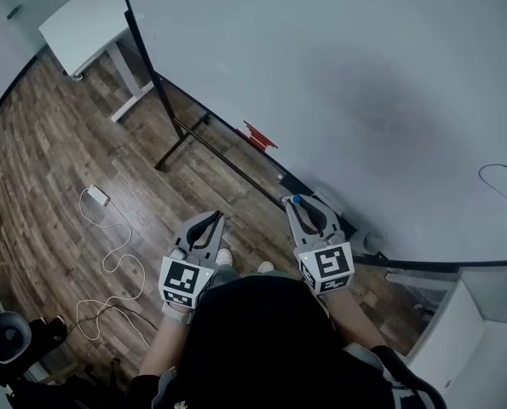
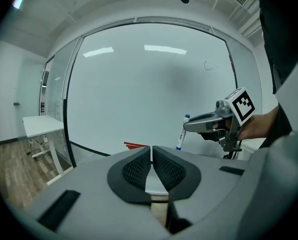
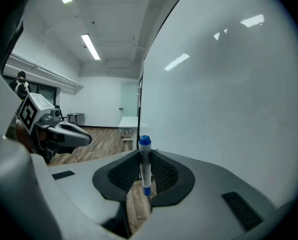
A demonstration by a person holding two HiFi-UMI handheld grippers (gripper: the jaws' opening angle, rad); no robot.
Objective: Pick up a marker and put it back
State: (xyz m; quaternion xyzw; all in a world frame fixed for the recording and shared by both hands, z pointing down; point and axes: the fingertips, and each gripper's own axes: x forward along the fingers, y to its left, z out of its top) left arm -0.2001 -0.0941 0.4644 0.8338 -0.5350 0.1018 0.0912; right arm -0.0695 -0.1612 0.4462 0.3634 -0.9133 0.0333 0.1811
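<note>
Marker [image 3: 145,168] clamped between the jaws of the right gripper [image 3: 145,154], long axis upright across the pads, blue cap uppermost, close in front of the whiteboard [image 3: 229,84]. Left gripper [image 2: 152,153] alongside, jaws drawn together on nothing

The big whiteboard [image 1: 347,75] stands like a wall right in front, so nothing can pass that way. A red thing [image 1: 258,135] sits at its bottom edge (too small to tell what it is). The air between the left gripper [image 1: 212,220] and the right gripper [image 1: 298,201] is open. On the left are the black stand bars [image 1: 178,143], a white desk [image 1: 87,22] and a loose white cable [image 1: 115,267] on the floor [image 1: 48,160]. A white cabinet [image 1: 466,335] blocks the right.
</note>
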